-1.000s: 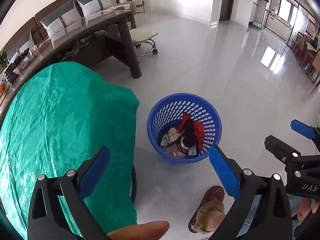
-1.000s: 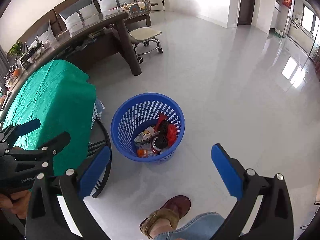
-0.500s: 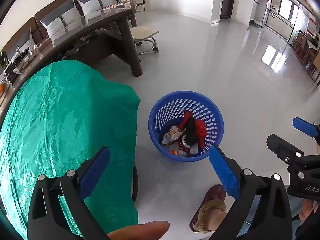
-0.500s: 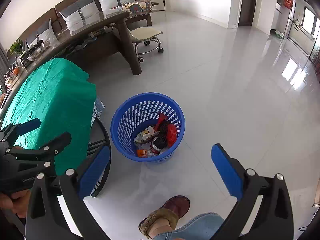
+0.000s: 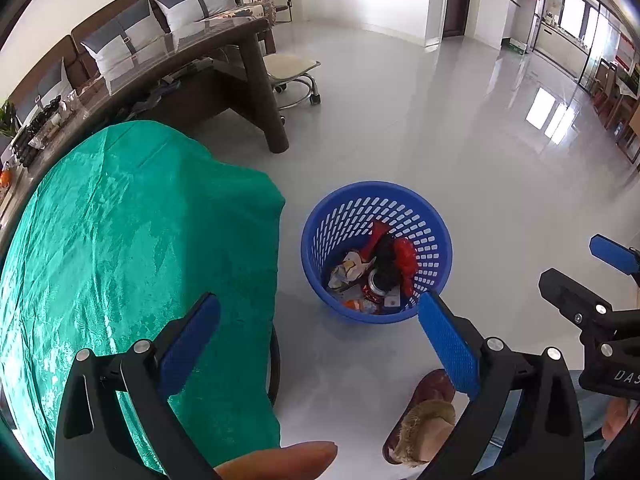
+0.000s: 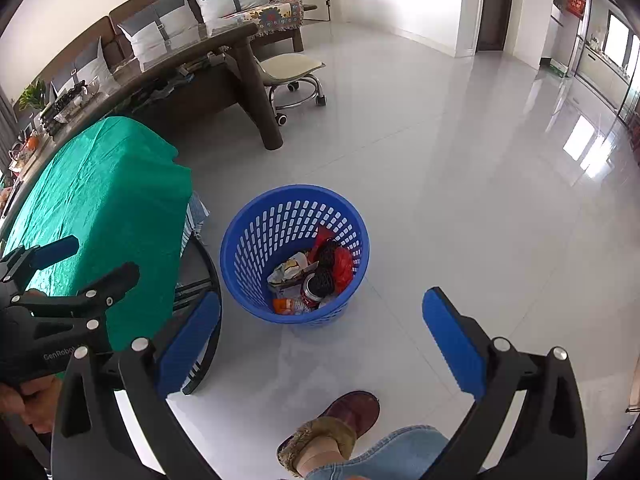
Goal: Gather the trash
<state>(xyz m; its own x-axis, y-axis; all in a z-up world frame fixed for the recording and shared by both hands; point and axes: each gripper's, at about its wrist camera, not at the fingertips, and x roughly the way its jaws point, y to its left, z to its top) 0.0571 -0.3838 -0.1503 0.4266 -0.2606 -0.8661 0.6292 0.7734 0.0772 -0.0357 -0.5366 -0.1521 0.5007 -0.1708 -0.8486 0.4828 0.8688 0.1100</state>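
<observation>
Currently both grippers hang above the floor with nothing between their fingers. Left gripper [image 5: 318, 322]: jaws spread wide, blue pads facing each other across a broad gap, empty. The left pad overlaps the green tablecloth [image 5: 120, 220] in view, the right pad overlaps the near rim of the blue basket [image 5: 320, 216]; real contact cannot be judged, and both appear to float above them. A fingertip of the holding hand shows at the bottom edge.

Right gripper [image 6: 320, 328]: jaws likewise spread wide, empty, pads clear of everything. The basket [image 6: 248, 240] sits on the floor just beyond and between its pads.

Trash [image 6: 316, 276] lies in the basket bottom: crumpled white paper, a drink can, a red wrapper, a black netted lump and an orange scrap. The basket stands upright on the glossy grey floor [image 6: 460, 200], just right of the cloth-covered table, whose cloth hangs down at the near corner.

From the right wrist view, the left gripper appears at the far left edge over the cloth, held in a hand. A foot in a brown slipper [image 6: 344, 416] and a denim leg stand near, below the basket. Far left: a dark wooden table [image 6: 240, 72], a wheeled stool [image 6: 294, 70] and a sofa with cushions.
</observation>
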